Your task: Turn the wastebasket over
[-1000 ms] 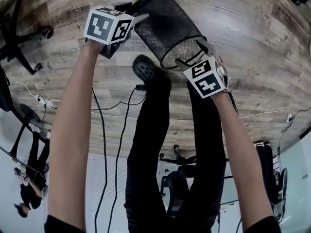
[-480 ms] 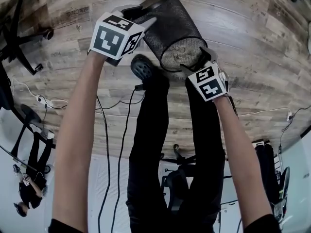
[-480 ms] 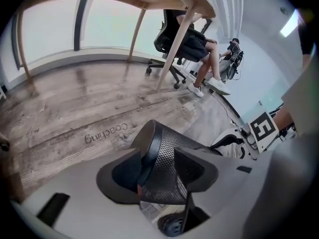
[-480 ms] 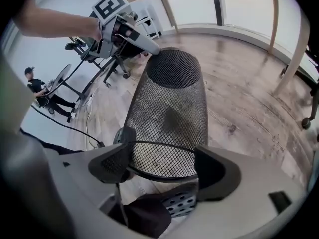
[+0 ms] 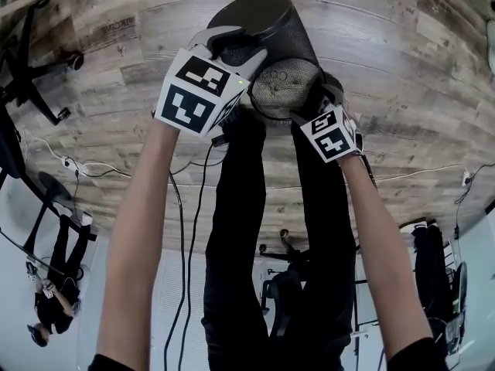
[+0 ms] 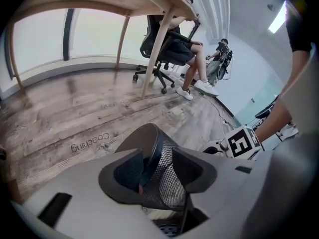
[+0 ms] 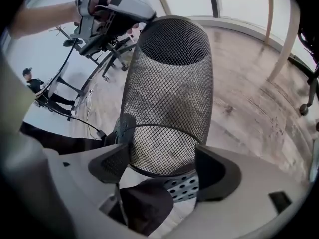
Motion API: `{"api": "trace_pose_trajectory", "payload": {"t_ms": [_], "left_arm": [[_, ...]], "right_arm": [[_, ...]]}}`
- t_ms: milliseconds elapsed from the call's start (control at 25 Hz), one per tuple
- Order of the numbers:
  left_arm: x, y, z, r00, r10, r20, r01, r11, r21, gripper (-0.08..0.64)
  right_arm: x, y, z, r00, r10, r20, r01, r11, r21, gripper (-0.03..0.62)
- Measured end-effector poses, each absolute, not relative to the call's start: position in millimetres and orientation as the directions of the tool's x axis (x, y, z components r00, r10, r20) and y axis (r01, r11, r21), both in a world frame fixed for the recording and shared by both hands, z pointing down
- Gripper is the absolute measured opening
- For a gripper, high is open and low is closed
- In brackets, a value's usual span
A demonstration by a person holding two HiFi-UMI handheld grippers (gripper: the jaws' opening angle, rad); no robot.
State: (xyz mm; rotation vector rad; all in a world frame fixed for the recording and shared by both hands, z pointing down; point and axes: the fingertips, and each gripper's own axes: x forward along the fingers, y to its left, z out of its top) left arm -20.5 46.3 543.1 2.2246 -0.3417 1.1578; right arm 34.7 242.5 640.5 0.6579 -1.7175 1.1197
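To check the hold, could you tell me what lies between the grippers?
The wastebasket, in the head view. The jaws of the left gripper have just been closing with its base edge between them; the right gripper is at its rim.

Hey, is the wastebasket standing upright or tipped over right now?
Tipped. The wastebasket slants, its open mouth facing the head camera and its solid base pointing away.

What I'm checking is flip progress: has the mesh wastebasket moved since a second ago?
Yes. The mesh wastebasket has tipped more upright: its closed end swung up toward the camera and slightly right, looming larger over the floor planks.
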Motion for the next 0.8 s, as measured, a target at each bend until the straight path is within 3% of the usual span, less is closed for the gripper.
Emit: {"api": "trace_pose_trajectory", "payload": {"t_ms": [440,800], "left_arm": [[-3,94,515,0.596,0.079,0.799,-0.427,-0.811,0.399,0.195],[2,98,501,0.594,0.022,0.804,-0.388,-0.868,0.310,0.176]], "right_arm": [[43,275,654,-0.397,0.051,0.916,-0.801,0.469,-0.374,0.385],[32,258,674,-0.402,0.019,0.915,-0.786,0.505,-0.356,0.385]]}}
